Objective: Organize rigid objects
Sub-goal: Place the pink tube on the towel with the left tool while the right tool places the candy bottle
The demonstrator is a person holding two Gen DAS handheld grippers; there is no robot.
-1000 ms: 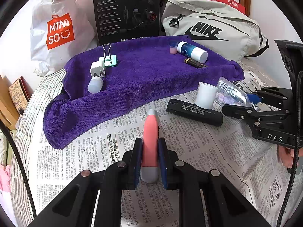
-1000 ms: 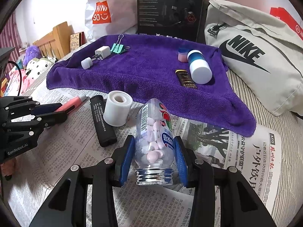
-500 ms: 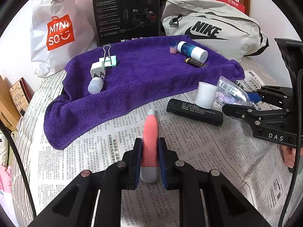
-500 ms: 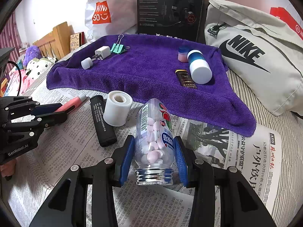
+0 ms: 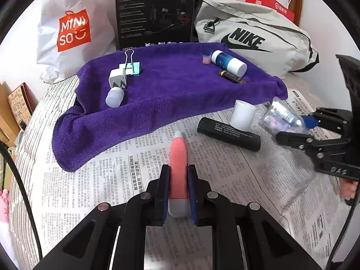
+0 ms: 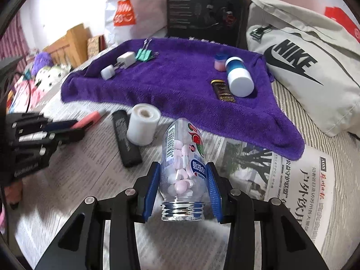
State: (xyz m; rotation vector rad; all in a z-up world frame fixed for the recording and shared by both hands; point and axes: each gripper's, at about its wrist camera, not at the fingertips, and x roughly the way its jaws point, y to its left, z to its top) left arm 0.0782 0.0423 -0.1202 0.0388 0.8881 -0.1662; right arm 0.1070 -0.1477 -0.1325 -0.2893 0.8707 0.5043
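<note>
My left gripper is shut on a pink pen-like tube that points toward the purple towel over the newspaper. My right gripper is shut on a clear candy bottle with pink tablets, its silver cap toward the camera, held above the newspaper. It also shows in the left wrist view. On the towel lie a white charger, a green binder clip, a white cap, a blue-white bottle, a small pink jar and a dark tube.
A white roll and a black bar lie on the newspaper by the towel's front edge. A Nike bag, a black box and a Miniso bag stand behind.
My right gripper has lifted and tilted with the candy bottle, and the view has shifted. My left gripper holds the pink tube almost still.
</note>
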